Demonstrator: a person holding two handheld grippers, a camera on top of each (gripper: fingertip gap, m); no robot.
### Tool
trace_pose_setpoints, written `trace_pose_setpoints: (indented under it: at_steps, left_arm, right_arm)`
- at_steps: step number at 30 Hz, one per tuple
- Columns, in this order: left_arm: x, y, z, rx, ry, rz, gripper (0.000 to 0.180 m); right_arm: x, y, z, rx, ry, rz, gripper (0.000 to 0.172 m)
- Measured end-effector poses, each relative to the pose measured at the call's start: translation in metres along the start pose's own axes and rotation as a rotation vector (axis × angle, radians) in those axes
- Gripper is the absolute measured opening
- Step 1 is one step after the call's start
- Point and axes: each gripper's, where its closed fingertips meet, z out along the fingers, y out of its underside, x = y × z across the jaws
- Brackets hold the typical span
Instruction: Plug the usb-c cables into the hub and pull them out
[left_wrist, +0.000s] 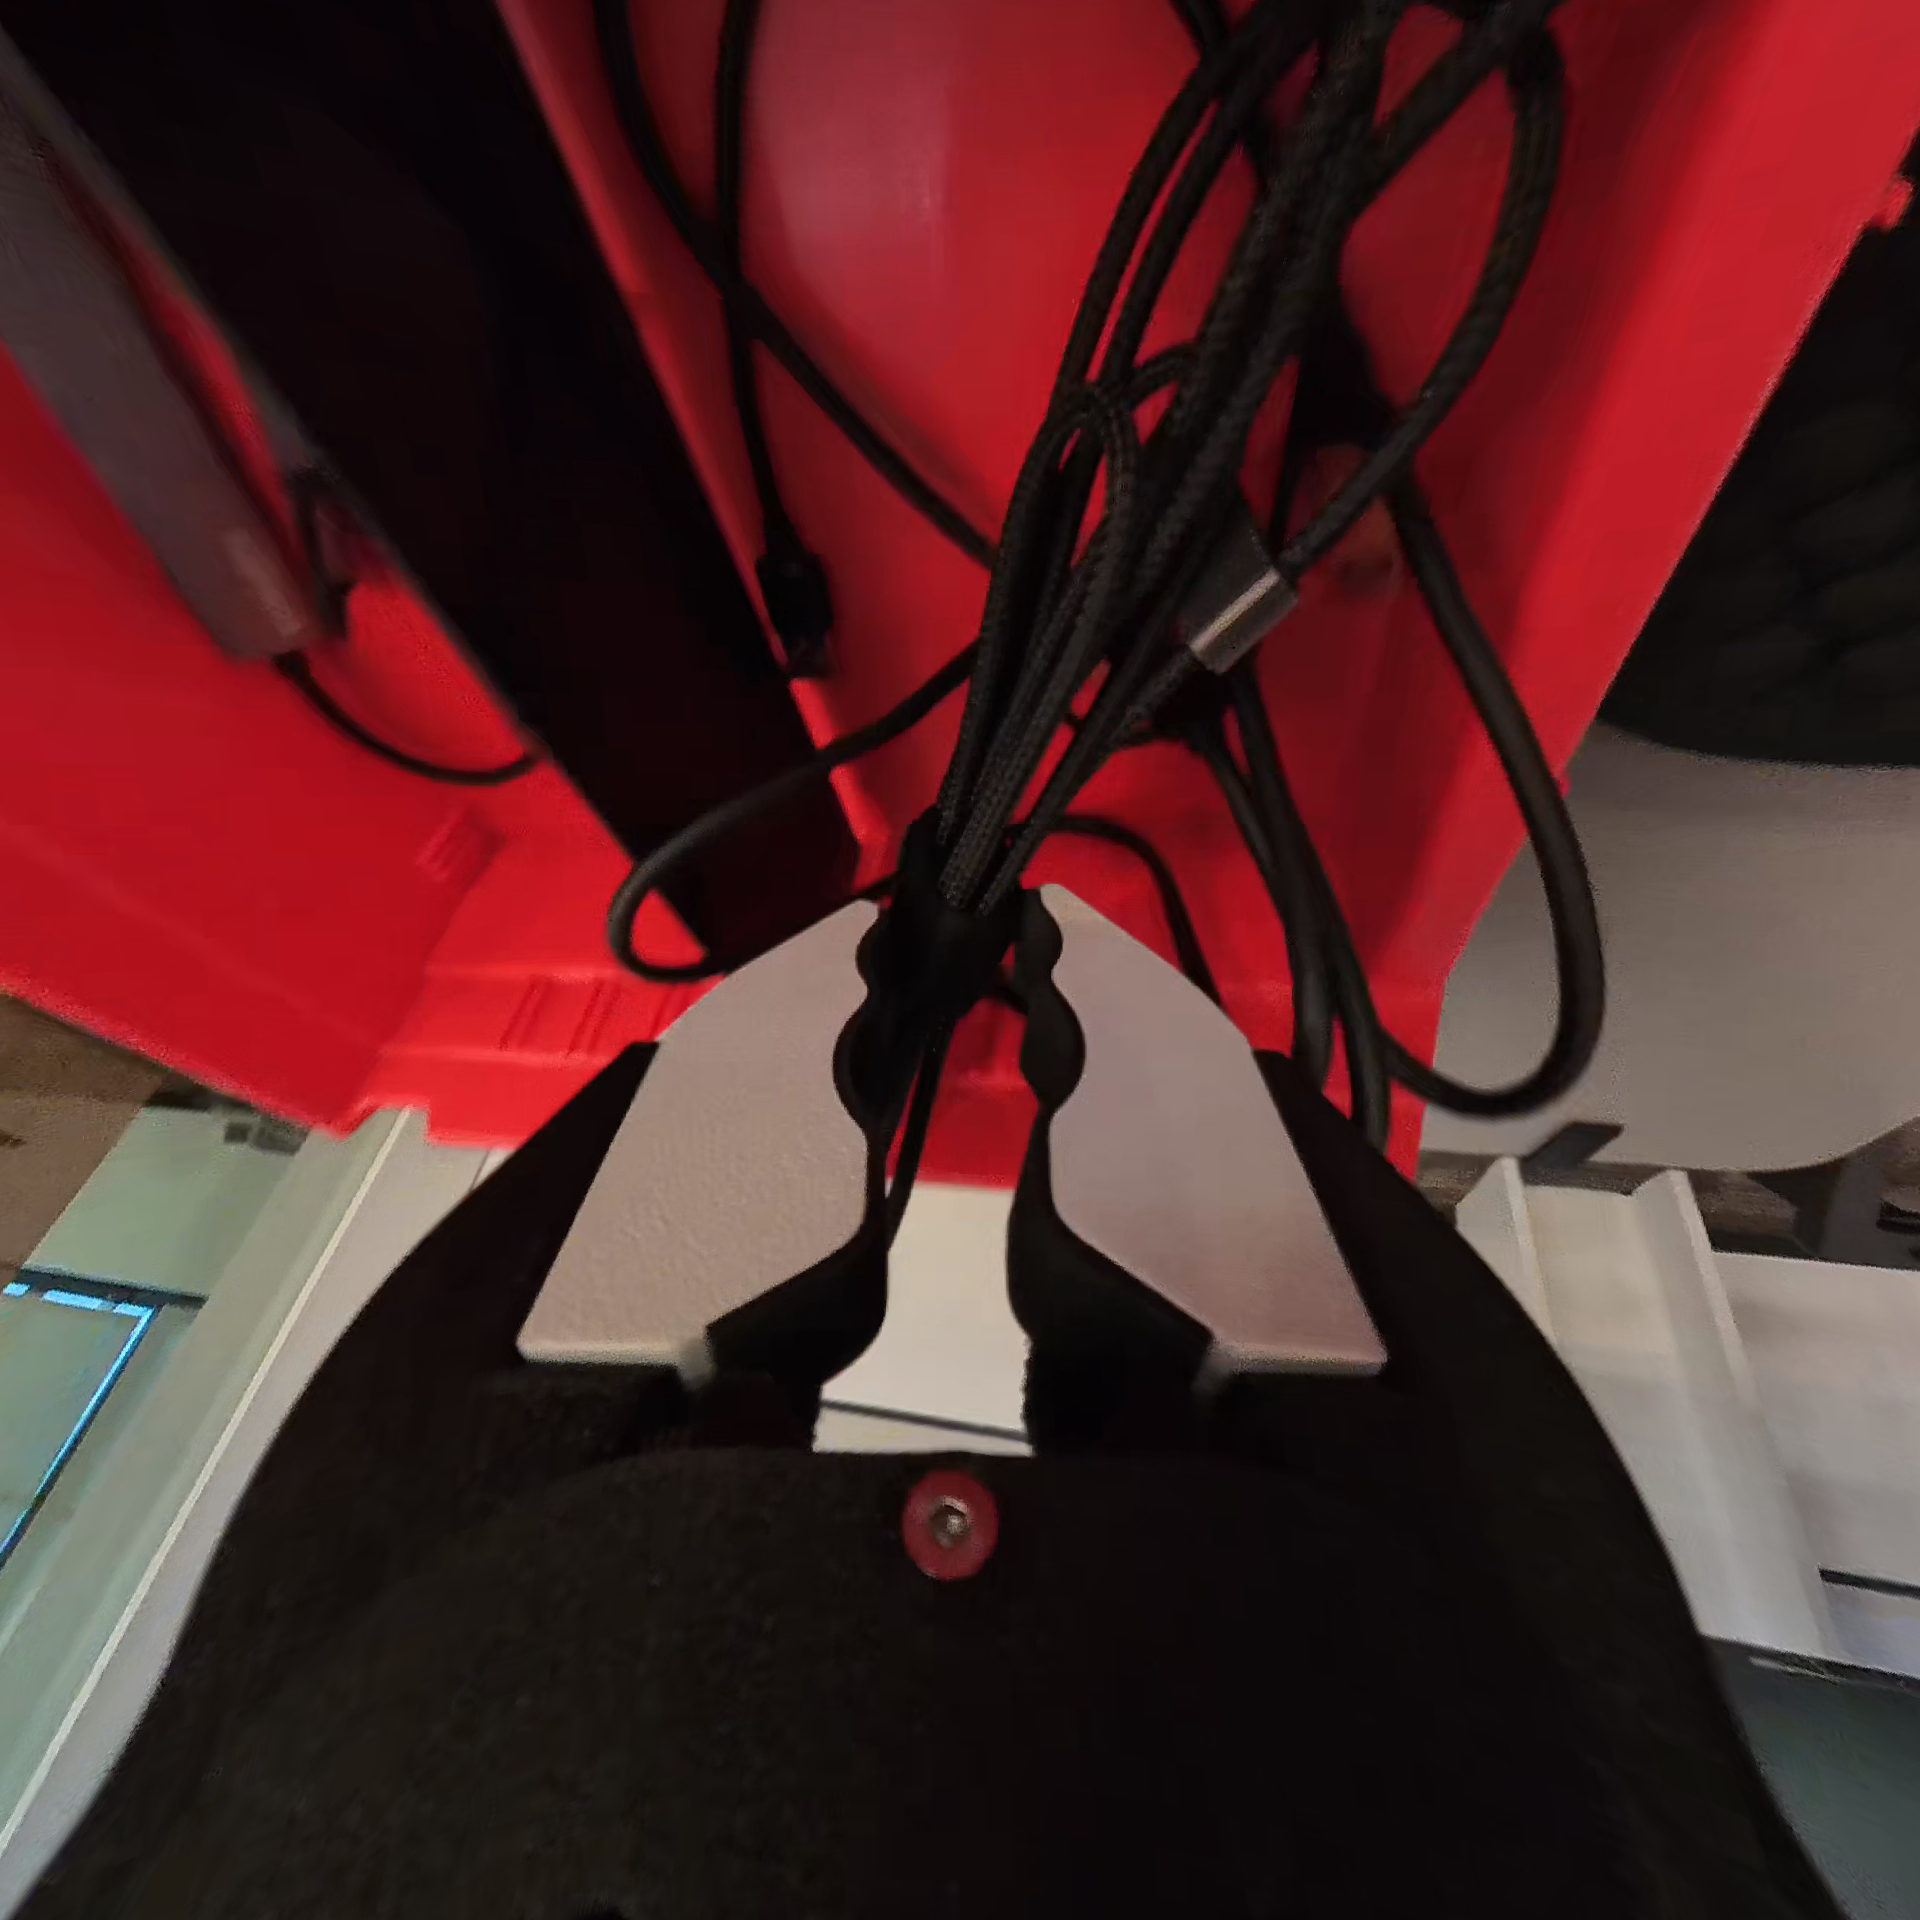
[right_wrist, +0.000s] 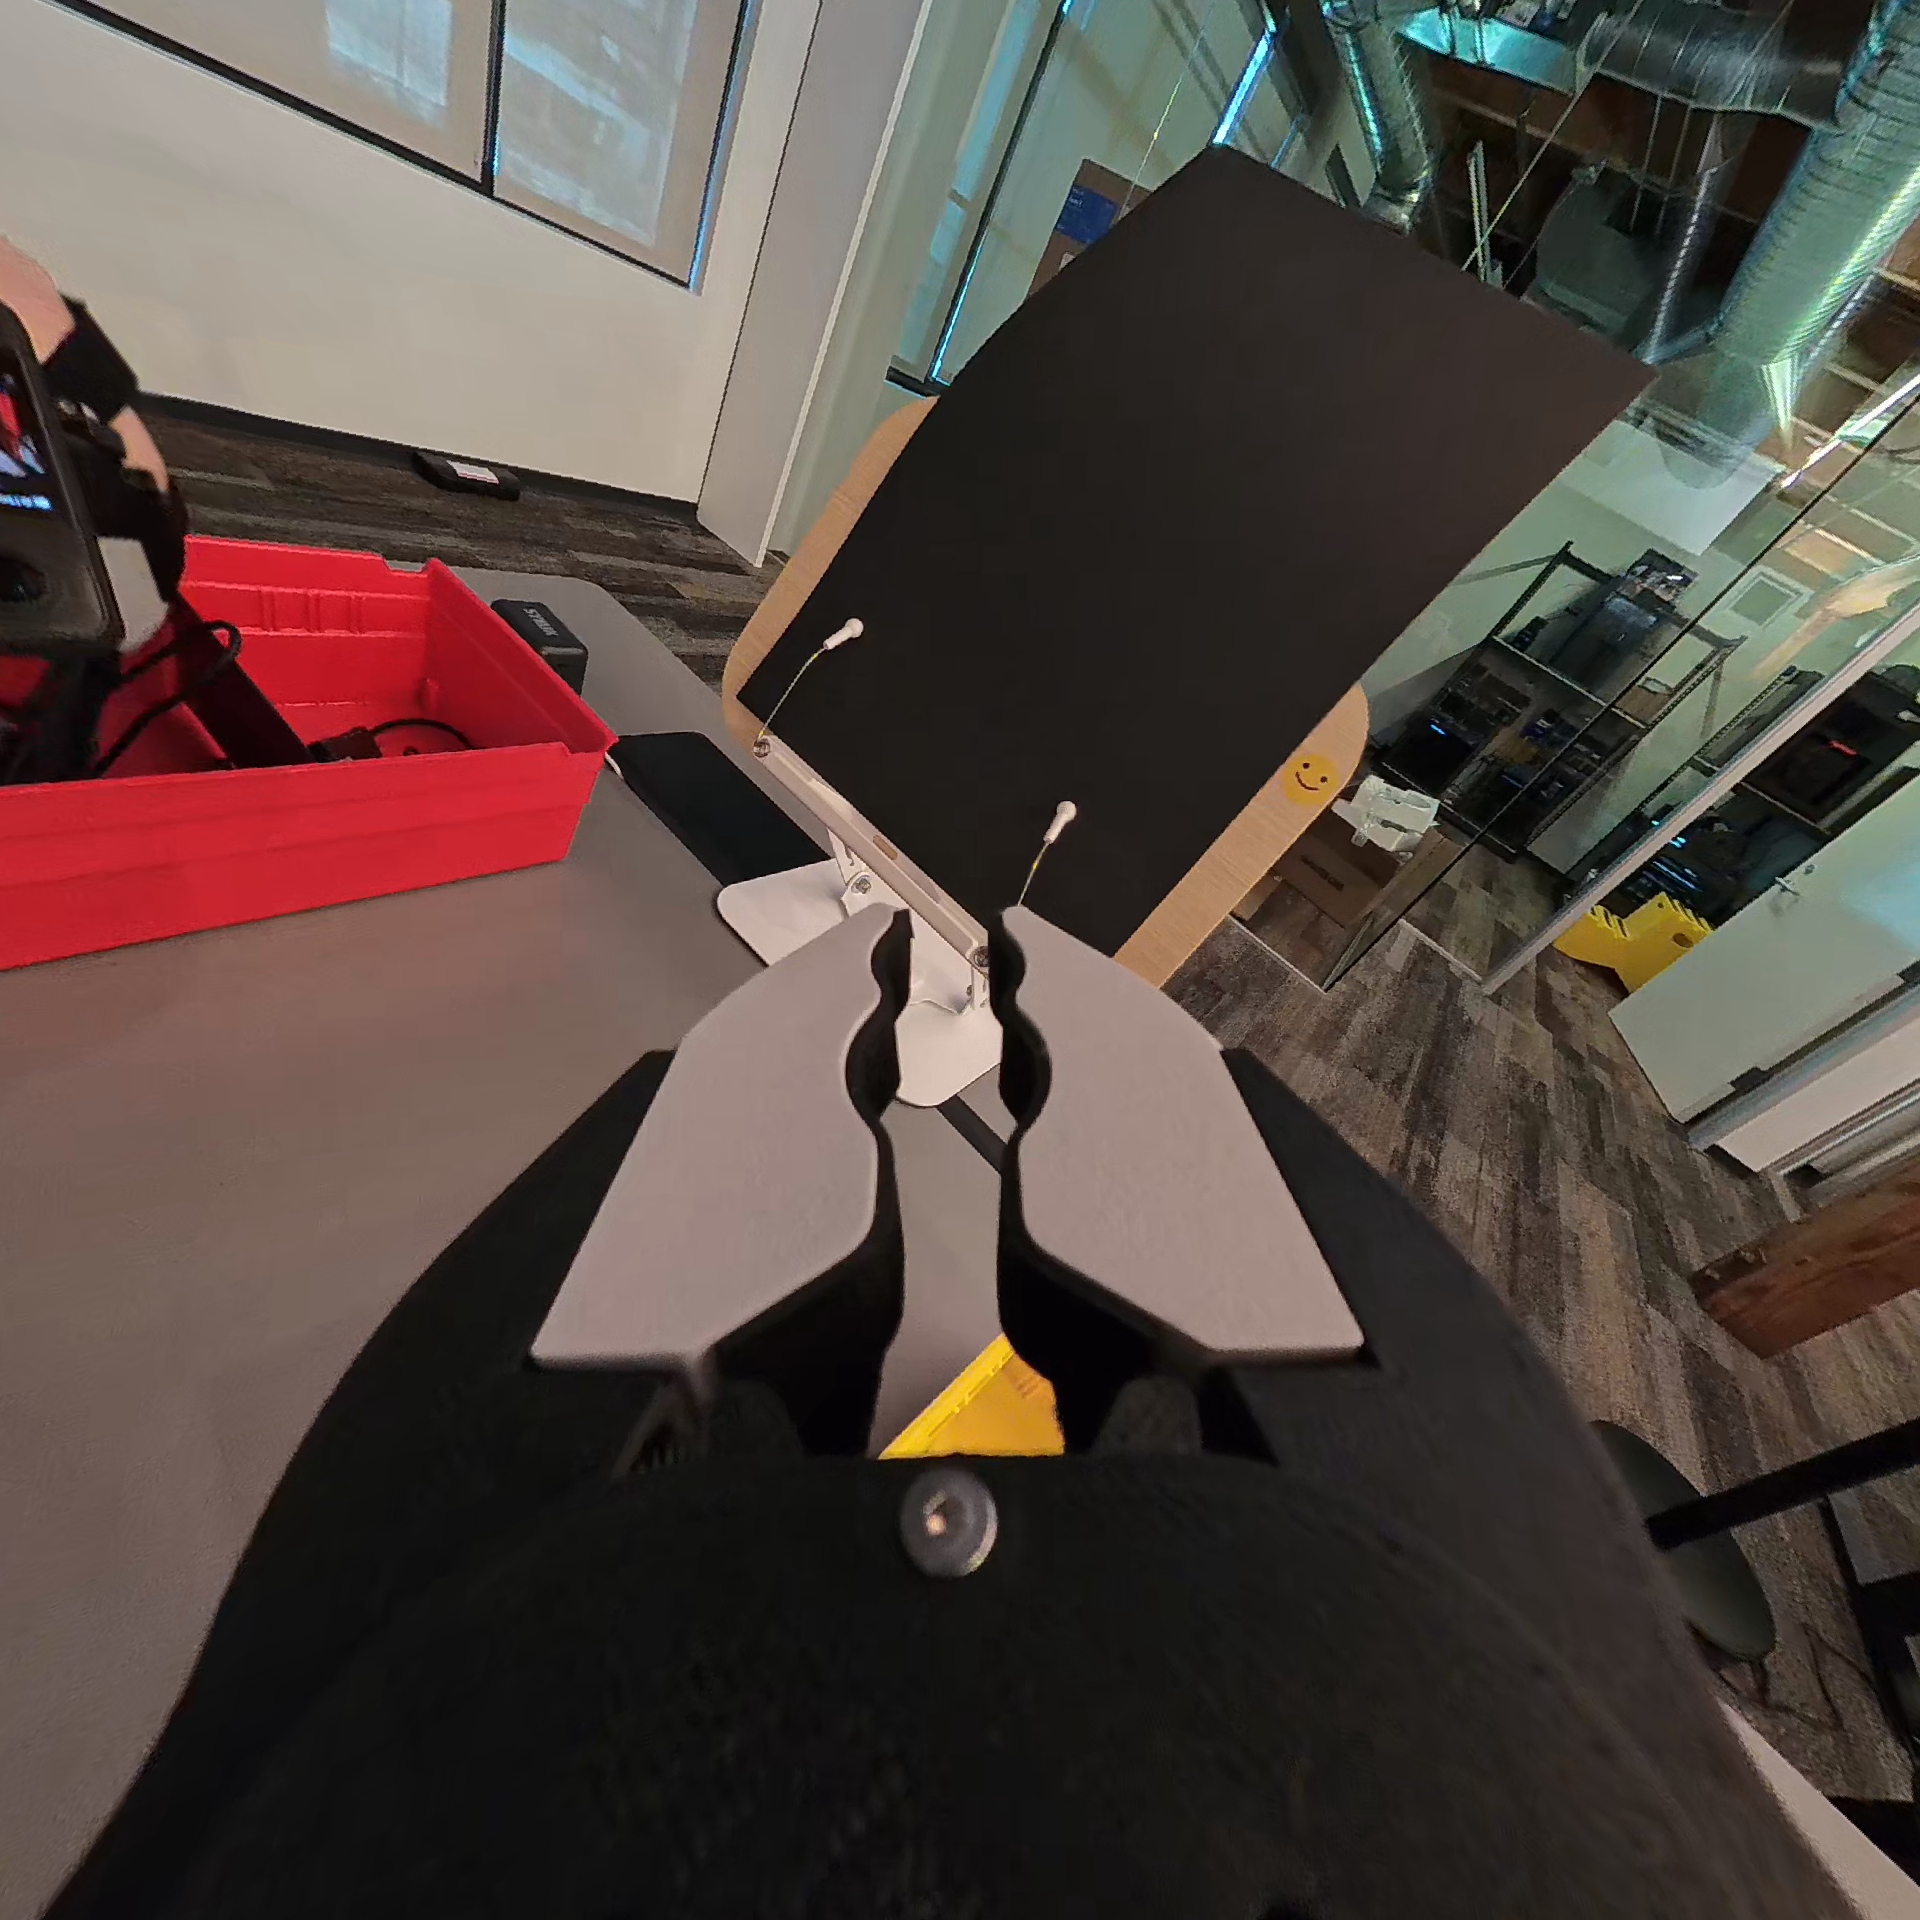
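In the left wrist view my left gripper (left_wrist: 961, 935) hangs over a red bin (left_wrist: 260, 883) and is shut on a bundle of black braided cables (left_wrist: 1049, 727) that runs away from the fingertips. A silver USB-C plug (left_wrist: 1236, 613) lies among the cables. The grey hub (left_wrist: 135, 416) lies in the bin at the upper left, blurred, with a thin black cable at its end. My right gripper (right_wrist: 948, 966) is open and empty above the grey table (right_wrist: 260, 1143), away from the red bin (right_wrist: 312, 831), which shows at its left.
A black divider (left_wrist: 582, 520) splits the bin. A black panel on a white stand (right_wrist: 1195, 571) rises just beyond the right gripper. A flat black slab (right_wrist: 707, 800) and a small black box (right_wrist: 540, 629) lie beside the bin. The table ends at the right above carpet. One gripper's finger ends stand about 50 cm off the other's.
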Motion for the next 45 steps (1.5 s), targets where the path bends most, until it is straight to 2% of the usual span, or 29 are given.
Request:
trace_pose_setpoints:
  at_steps: [7, 11, 15, 19, 24, 28, 31, 36, 40, 45]
  left_arm:
    - [-0.025, 0.025, -0.082, 0.017, -0.151, -0.078, 0.021]
    - [-0.042, 0.027, -0.144, 0.108, -0.254, -0.148, 0.021]
    - [-0.053, -0.006, -0.203, 0.333, -0.293, -0.212, 0.021]
    - [-0.063, -0.073, -0.231, 0.587, -0.244, -0.312, 0.022]
    - [-0.073, -0.172, -0.203, 0.703, -0.103, -0.419, 0.022]
    - [-0.076, -0.245, -0.161, 0.666, -0.067, -0.464, 0.021]
    - [-0.078, -0.283, -0.125, 0.597, -0.073, -0.491, 0.021]
    - [-0.084, -0.307, -0.08, 0.455, -0.118, -0.553, 0.021]
    - [-0.091, -0.31, -0.068, 0.407, -0.22, -0.548, 0.022]
    - [-0.082, -0.316, -0.057, 0.404, -0.226, -0.525, 0.025]
  right_arm:
    - [0.003, -0.002, -0.004, 0.015, 0.001, 0.013, 0.014]
    - [0.004, -0.005, -0.008, 0.028, 0.003, 0.016, 0.014]
    - [0.006, -0.008, -0.013, 0.035, 0.003, 0.022, 0.014]
    - [0.009, -0.011, -0.023, 0.044, 0.005, 0.033, 0.014]
    - [0.013, -0.019, -0.039, 0.076, 0.008, 0.053, 0.014]
    - [0.014, -0.02, -0.047, 0.078, -0.005, 0.054, 0.015]
    - [0.017, -0.021, -0.052, 0.088, 0.008, 0.055, 0.016]
    - [0.023, -0.026, -0.062, 0.11, 0.025, 0.048, 0.017]
    - [0.031, -0.026, -0.069, 0.125, 0.043, 0.062, 0.017]
    - [0.037, -0.024, -0.07, 0.142, 0.037, 0.098, 0.017]
